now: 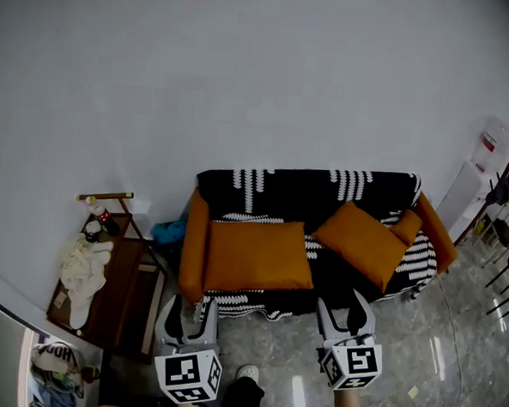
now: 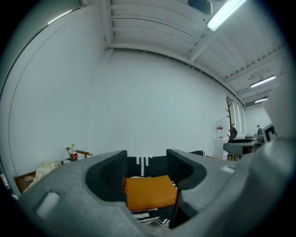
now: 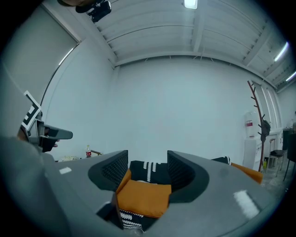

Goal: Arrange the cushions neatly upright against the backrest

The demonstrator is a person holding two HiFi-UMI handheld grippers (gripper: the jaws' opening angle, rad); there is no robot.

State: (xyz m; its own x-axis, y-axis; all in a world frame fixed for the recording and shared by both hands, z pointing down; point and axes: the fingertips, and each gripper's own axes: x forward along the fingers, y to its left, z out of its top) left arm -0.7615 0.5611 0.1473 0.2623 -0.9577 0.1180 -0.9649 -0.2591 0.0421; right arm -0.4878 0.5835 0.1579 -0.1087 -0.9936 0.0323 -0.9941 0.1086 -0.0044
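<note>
Three orange cushions show in the head view, none of them upright. The left cushion (image 1: 255,257) lies flat on the seat at centre-left. The right cushion (image 1: 361,244) lies skewed like a diamond at centre-right. A small cushion (image 1: 405,226) is tucked by the right armrest of the sofa (image 1: 194,238). A black-and-white throw (image 1: 307,193) drapes the backrest. My left gripper (image 1: 191,311) and right gripper (image 1: 344,314) sit at the bottom of the frame, short of the seat's front edge and touching nothing. A side table (image 1: 138,286) with a white cloth (image 1: 83,270) stands at lower left.

Over to the left gripper view: jaws well apart with nothing in them. The left cushion (image 2: 150,192) is framed between them, smooth and rectangular. Only this view catches the ceiling lamp (image 2: 224,14) at upper right.

Right gripper view now: jaws wide too, and empty. The right cushion (image 3: 143,196) sits low centre with one corner toward me. My left gripper (image 3: 44,134) peeks in at the left edge, and a coat rack (image 3: 259,125) rises at right.
</note>
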